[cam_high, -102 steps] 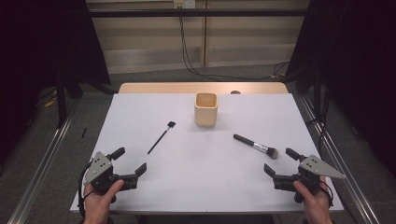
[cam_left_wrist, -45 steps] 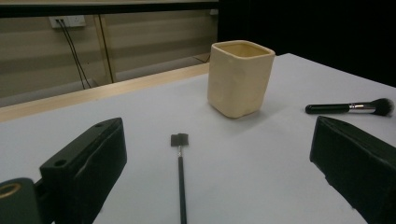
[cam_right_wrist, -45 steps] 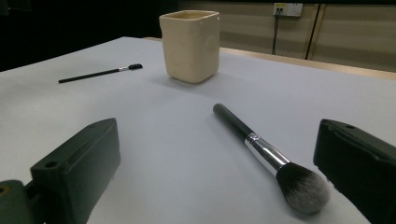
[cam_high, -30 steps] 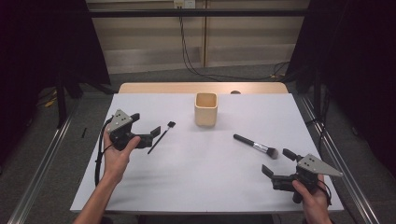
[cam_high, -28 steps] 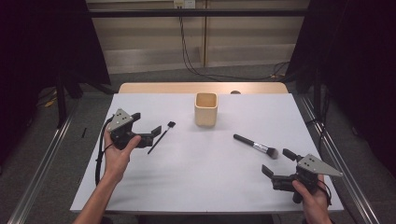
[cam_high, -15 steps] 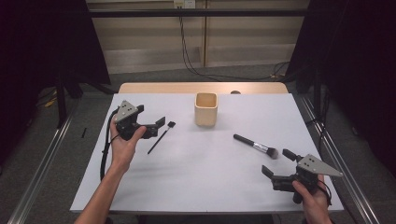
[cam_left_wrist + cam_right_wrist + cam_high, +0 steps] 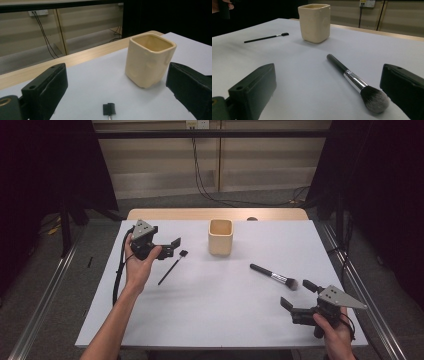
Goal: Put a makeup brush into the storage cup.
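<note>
A cream square cup (image 7: 220,236) stands upright at the back middle of the white table (image 7: 220,310). A thin black brush (image 7: 172,265) lies to its left. My left gripper (image 7: 171,248) is open and empty just left of that brush's flat head (image 7: 109,109), with the cup (image 7: 148,61) ahead between its jaws. A black powder brush (image 7: 274,276) with a silver ferrule lies right of centre. My right gripper (image 7: 297,294) is open and empty near the front right, and the brush's bristles (image 7: 374,98) lie just ahead between its jaws.
A bare wooden strip (image 7: 215,214) runs along the table's far edge. Cables (image 7: 200,175) hang down the back wall. A metal rail (image 7: 45,305) flanks the table on the left. The left gripper's black cable (image 7: 120,270) trails along the forearm.
My left gripper has travelled from the front left corner up to the thin brush and nearer the cup. The right gripper has barely moved. Both stay open.
</note>
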The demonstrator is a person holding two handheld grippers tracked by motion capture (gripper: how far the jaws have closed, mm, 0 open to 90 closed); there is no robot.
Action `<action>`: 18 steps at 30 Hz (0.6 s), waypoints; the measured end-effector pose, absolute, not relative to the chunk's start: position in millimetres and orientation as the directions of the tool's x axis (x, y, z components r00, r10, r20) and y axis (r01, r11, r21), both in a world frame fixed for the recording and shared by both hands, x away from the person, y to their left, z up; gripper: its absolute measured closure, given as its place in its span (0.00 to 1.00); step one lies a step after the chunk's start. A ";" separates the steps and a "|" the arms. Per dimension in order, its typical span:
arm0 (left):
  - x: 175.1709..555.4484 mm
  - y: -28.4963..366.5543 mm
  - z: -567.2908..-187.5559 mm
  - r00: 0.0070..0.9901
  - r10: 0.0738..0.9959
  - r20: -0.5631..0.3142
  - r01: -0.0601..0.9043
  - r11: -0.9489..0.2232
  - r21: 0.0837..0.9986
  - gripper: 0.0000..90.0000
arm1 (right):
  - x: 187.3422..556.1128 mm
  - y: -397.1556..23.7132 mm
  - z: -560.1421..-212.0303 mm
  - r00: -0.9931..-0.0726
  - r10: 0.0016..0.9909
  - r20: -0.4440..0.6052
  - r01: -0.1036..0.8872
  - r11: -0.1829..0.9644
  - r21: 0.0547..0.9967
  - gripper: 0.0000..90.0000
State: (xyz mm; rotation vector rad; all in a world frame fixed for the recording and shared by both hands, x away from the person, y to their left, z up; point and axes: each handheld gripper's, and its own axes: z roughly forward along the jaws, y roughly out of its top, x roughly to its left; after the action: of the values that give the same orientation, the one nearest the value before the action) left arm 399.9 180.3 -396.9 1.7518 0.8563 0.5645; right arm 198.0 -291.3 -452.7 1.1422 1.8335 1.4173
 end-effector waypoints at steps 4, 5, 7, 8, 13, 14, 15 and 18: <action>407.8 182.1 -395.9 0.631 0.775 -0.037 0.297 -0.197 0.935 0.04 | 197.9 -291.4 -452.7 -0.486 0.871 0.074 0.290 0.081 0.954 0.00; 410.7 182.0 -396.0 0.626 0.780 -0.032 0.303 -0.204 0.931 0.04 | 198.2 -291.4 -452.9 -0.485 0.872 0.074 0.292 0.082 0.953 0.00; 412.2 181.8 -396.2 0.629 0.777 -0.032 0.308 -0.211 0.928 0.04 | 198.4 -291.5 -453.0 -0.486 0.871 0.071 0.294 0.087 0.952 0.00; 413.5 181.8 -396.2 0.634 0.773 -0.035 0.320 -0.221 0.921 0.05 | 198.4 -291.5 -453.1 -0.485 0.872 0.071 0.295 0.087 0.952 0.00; 418.9 180.3 -397.0 0.638 0.770 -0.030 0.368 -0.270 0.890 0.06 | 199.0 -291.5 -453.4 -0.484 0.872 0.072 0.301 0.089 0.950 0.00; 420.1 179.4 -396.9 0.635 0.772 -0.028 0.378 -0.279 0.883 0.06 | 199.0 -291.5 -453.4 -0.484 0.872 0.072 0.301 0.089 0.950 0.00; 421.8 178.8 -396.3 0.638 0.770 -0.023 0.392 -0.299 0.870 0.06 | 199.1 -291.7 -453.5 -0.484 0.872 0.068 0.300 0.092 0.949 0.00; 423.5 175.6 -395.3 0.644 0.765 -0.014 0.426 -0.343 0.837 0.06 | 198.9 -291.6 -453.4 -0.485 0.872 0.068 0.301 0.093 0.949 0.00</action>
State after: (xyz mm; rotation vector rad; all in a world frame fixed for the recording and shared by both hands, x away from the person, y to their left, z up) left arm 423.5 175.6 -395.3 1.9821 0.9319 0.4869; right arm 198.9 -291.6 -453.4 1.1487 1.8461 1.3997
